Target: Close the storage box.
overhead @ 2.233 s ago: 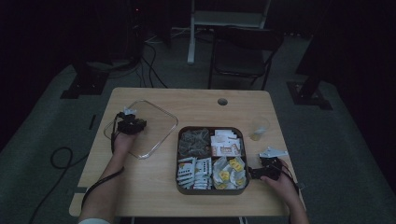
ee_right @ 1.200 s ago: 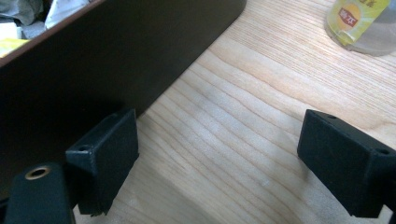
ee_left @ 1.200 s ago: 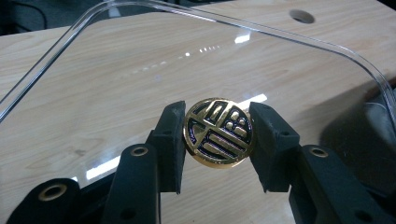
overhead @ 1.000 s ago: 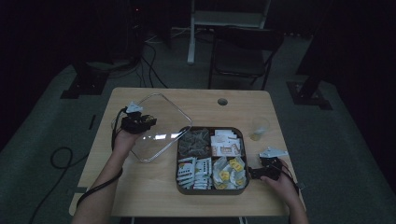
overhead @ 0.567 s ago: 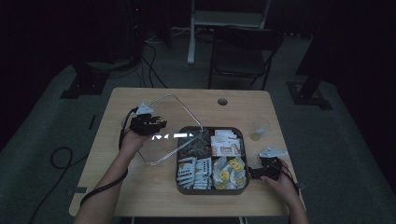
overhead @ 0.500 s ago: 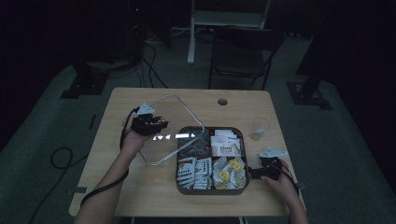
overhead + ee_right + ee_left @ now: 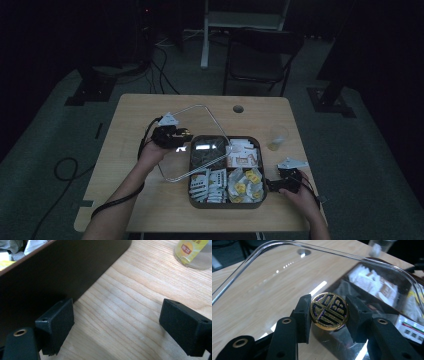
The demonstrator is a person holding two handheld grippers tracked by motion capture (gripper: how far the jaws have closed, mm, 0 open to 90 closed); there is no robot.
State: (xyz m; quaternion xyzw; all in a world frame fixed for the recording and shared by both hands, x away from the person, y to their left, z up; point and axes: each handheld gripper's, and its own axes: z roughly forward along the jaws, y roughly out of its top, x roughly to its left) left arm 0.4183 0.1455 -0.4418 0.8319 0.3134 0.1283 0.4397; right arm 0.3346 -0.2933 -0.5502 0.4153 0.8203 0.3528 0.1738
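While the left fingers [image 7: 329,315] clench the lid's knob [image 7: 329,310], the right fingers [image 7: 120,327] stand released beside the tray's wall [image 7: 62,272].

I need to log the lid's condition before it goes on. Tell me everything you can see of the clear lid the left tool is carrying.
The clear lid is a see-through, glassy or plastic panel, roughly square with rounded corners and a raised rim. At its centre sits a round gold knob with a dark patterned face. The left tool is shut on that knob, one pad on each side. The lid hangs tilted above the table, its right part over the upper left compartment of the dark tray. Lights glint on it; no cracks show.
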